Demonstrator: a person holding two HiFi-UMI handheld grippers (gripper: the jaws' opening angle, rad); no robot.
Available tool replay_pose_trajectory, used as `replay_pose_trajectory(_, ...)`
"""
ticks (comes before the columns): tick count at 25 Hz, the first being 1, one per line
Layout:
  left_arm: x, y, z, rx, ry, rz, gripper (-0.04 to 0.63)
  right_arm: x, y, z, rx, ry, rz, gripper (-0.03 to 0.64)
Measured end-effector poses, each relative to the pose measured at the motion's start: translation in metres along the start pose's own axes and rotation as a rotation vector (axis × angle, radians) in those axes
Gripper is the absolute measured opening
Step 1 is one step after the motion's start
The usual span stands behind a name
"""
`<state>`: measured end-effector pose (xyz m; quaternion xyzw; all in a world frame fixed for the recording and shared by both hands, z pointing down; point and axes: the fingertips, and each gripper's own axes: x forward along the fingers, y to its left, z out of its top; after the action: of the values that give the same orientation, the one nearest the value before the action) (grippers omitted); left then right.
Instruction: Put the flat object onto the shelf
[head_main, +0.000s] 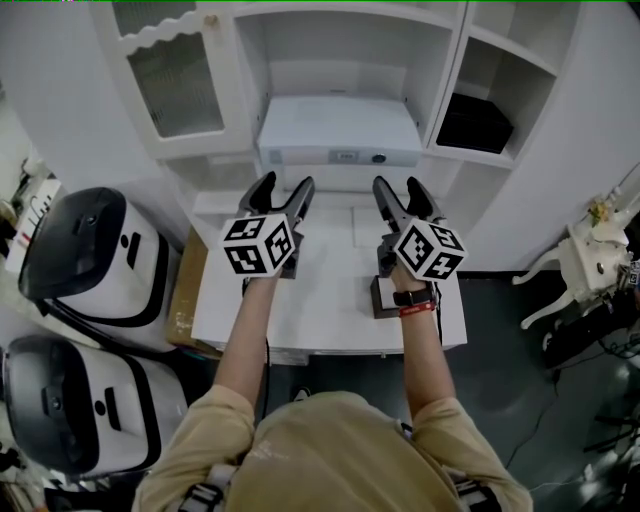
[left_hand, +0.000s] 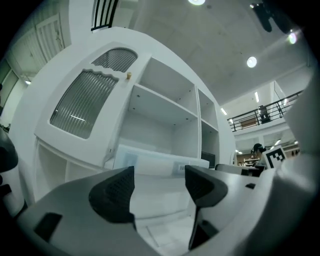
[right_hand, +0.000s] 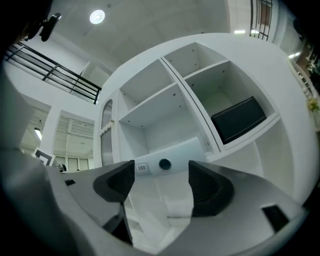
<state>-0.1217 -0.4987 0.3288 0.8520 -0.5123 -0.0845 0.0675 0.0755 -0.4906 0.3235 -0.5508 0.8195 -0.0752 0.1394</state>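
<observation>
A flat white box (head_main: 340, 130) with a small button on its front lies on the shelf in the middle bay of the white cabinet (head_main: 250, 60). It also shows in the left gripper view as the box (left_hand: 160, 165) and in the right gripper view as the box (right_hand: 170, 157), beyond the jaws. My left gripper (head_main: 285, 190) and right gripper (head_main: 398, 190) hover side by side over the white table (head_main: 330, 300), short of the box and pointed at it. Both stand open, with nothing between the left jaws (left_hand: 160, 187) or the right jaws (right_hand: 161, 185).
A black box (head_main: 475, 122) sits in the cabinet's right bay. A glass door (head_main: 175, 85) hangs at upper left. A dark block (head_main: 385, 297) rests on the table under my right wrist. Two white-and-black appliances (head_main: 85, 255) and a cardboard box (head_main: 185, 300) stand left; white furniture (head_main: 590, 255) stands right.
</observation>
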Motion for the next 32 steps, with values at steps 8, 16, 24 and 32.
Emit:
replay_pose_trajectory(8,0.010,0.007,0.004,0.097,-0.001,0.033,0.293,0.018,0.009,-0.004,-0.041,0.011,0.020,0.331)
replay_pose_trajectory(16,0.028,0.015,0.004,0.130,0.011,0.034,0.270,0.037,0.007,-0.008,-0.045,0.030,0.008,0.302)
replay_pose_trajectory(24,0.044,0.028,0.002,0.153,0.028,0.049,0.253,0.053,0.002,-0.010,-0.074,0.041,-0.020,0.302)
replay_pose_trajectory(32,0.060,0.037,0.001,0.158,0.034,0.045,0.253,0.070,-0.006,-0.009,-0.059,0.034,-0.041,0.295)
